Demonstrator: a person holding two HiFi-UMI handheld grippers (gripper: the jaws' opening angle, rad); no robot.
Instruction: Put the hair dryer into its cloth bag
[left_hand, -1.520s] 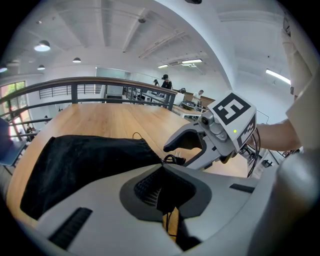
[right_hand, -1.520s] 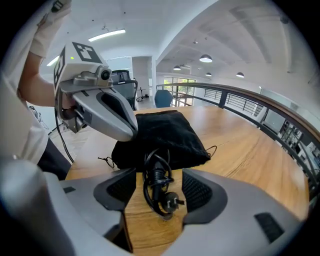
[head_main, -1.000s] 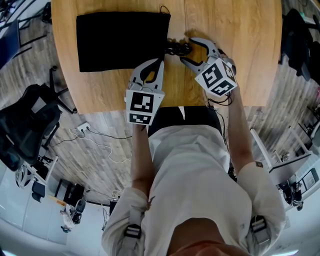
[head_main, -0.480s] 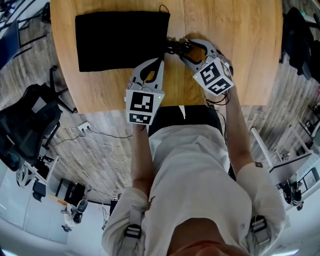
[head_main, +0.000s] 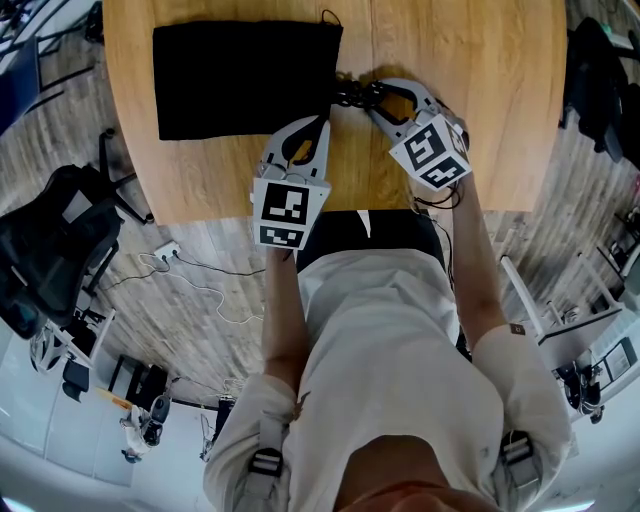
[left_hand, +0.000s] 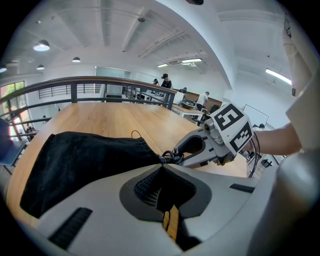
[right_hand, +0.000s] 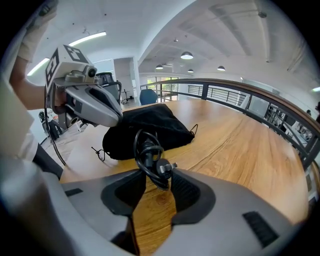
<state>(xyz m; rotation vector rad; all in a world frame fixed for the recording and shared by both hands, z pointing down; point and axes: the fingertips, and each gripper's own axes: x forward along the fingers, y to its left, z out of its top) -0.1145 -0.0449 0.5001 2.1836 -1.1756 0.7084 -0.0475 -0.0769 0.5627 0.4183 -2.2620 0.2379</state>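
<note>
Wooden table (head_main: 480, 100) is standing on a grey plank floor (head_main: 180, 340); its near edge is running across the head view. Black chair (head_main: 50, 250) is sitting off the table's left corner, with a power strip (head_main: 166, 254) and white cable (head_main: 205, 291) lying on the floor nearby. Dark railing (right_hand: 260, 97) is curving past the table's far edge. White vaulted ceiling (left_hand: 125, 30) is arching overhead. Round lamps (left_hand: 42, 46) and strip lights (left_hand: 280, 76) are shining. Daylight is coming through far windows (right_hand: 165, 82). Desks (left_hand: 192, 102) are standing beyond the railing.

Open tabletop (head_main: 480, 100) right of the cloth bag (head_main: 245, 80)
</note>
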